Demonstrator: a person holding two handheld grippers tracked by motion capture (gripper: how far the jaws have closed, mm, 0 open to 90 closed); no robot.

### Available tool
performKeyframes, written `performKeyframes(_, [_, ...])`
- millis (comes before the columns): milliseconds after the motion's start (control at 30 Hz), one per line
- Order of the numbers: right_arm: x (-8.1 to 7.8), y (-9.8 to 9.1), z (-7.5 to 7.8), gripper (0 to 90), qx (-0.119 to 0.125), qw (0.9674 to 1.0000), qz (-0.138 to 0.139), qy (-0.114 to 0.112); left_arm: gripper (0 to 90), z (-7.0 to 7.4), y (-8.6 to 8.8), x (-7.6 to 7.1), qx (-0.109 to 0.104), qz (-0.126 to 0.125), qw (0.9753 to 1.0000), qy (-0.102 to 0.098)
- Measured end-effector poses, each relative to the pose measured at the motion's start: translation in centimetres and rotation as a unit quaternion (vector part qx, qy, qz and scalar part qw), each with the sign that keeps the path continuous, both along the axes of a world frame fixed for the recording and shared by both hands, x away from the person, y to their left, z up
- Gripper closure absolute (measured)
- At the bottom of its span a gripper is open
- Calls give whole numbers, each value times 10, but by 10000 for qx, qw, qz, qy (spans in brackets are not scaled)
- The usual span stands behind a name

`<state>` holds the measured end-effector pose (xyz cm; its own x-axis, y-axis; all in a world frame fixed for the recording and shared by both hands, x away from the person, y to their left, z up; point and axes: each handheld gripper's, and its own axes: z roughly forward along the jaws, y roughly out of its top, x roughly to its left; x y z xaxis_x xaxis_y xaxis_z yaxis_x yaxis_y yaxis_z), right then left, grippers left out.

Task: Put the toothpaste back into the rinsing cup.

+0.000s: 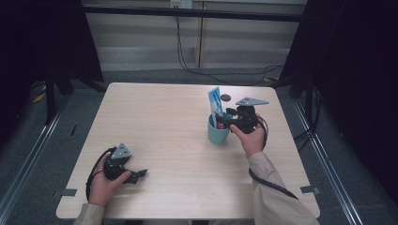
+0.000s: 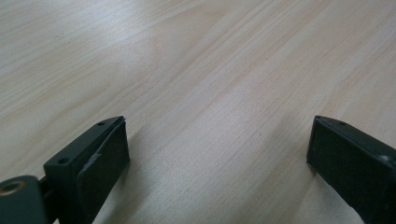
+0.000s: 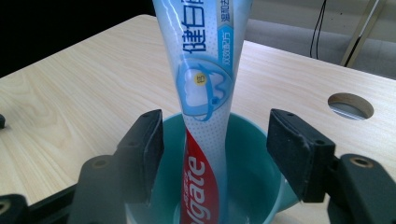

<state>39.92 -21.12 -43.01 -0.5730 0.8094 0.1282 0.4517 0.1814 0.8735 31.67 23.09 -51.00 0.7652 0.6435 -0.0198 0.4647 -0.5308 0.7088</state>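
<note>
Pale wood grain covers the square table (image 1: 187,154), which stands on a grey floor with dark curtains at both sides and a light panelled wall behind. From the high view, a teal cup (image 1: 218,131) sits right of the table's middle, with a toothpaste tube (image 1: 215,104) standing in it, its flat end up and leaning slightly away from the right gripper (image 1: 224,123), which a hand holds just beside the cup at its rim. Well away from the cup, near the table's front left corner, the left gripper (image 1: 138,175) rests low over the wood in the other hand. Along the left gripper view, its two black jaws stand wide apart over bare table (image 2: 210,93), nothing between them. Along the right gripper view, the right gripper (image 3: 215,154) has its jaws parted on either side of the tube (image 3: 205,93), a gap showing at each pad, so the tube stands free inside the cup (image 3: 252,158); a round hole (image 3: 350,105) in the table lies beyond the cup.
</note>
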Motion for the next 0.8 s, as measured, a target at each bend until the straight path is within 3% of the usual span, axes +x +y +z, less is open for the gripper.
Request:
performKeyframes(367, [-3, -4, 0, 247, 9, 9999, 57, 103, 52, 0, 0, 0, 1, -2, 10000, 0])
performKeyframes(800, [-13, -8, 1, 219, 5, 9998, 158, 145, 52, 0, 0, 0, 0, -6, 10000, 4])
